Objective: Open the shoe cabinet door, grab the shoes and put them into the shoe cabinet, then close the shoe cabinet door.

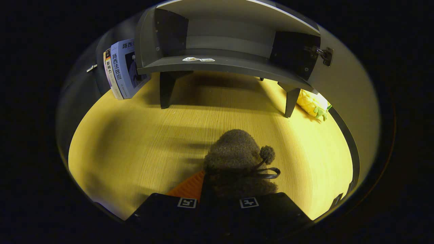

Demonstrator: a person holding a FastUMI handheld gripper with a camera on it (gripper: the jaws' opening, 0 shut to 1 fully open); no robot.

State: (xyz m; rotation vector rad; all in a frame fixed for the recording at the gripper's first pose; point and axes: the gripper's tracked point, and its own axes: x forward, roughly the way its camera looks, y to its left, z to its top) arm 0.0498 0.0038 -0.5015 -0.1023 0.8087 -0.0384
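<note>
The hand-held gripper [217,189] holds a fuzzy brown shoe [237,162] between its fingers above the desk [135,145] — the open shoe cabinet [223,64] stands beyond.

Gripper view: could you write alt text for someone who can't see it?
A fuzzy brown shoe sits gripped between the tongs above a wooden table. Beyond stands the open shoe cabinet, books beside it.

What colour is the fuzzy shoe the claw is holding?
Dark brown, with a pom-pom; the shoe shows best in the gripper view.
</note>
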